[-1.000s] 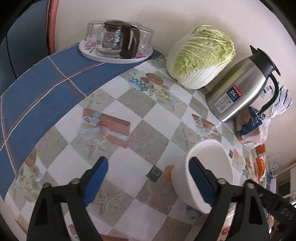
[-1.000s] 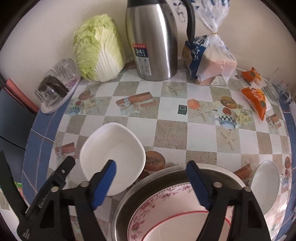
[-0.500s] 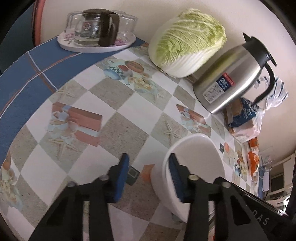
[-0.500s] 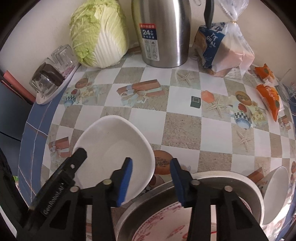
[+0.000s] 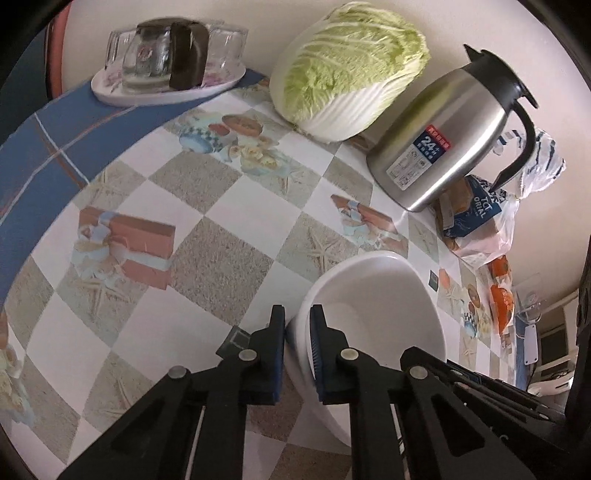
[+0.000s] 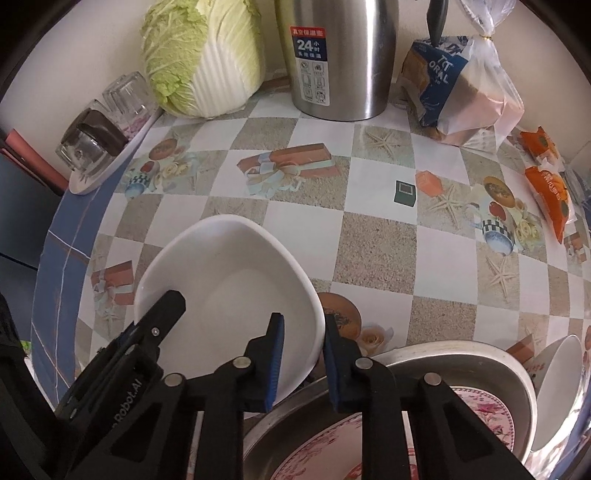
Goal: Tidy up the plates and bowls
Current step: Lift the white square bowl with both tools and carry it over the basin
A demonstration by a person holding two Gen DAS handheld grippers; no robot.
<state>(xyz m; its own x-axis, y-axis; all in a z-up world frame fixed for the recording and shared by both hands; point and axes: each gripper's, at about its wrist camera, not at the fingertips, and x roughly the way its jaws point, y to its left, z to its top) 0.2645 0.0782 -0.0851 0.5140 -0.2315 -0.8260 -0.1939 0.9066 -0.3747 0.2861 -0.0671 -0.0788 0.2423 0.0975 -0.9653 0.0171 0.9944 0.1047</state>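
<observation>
A plain cream wall point(image 5: 258, 22) backs the table's checkered, blue-bordered tablecloth point(image 5: 229, 258).

White bowl point(image 6: 236, 284), blue-padded black tools, checked grey-and-white tablecloth point(image 6: 376, 251) with blue border

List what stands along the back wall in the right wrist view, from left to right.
Tray of upturned glasses → napa cabbage → steel thermos jug → bagged loaf of bread → orange snack packets.
</observation>
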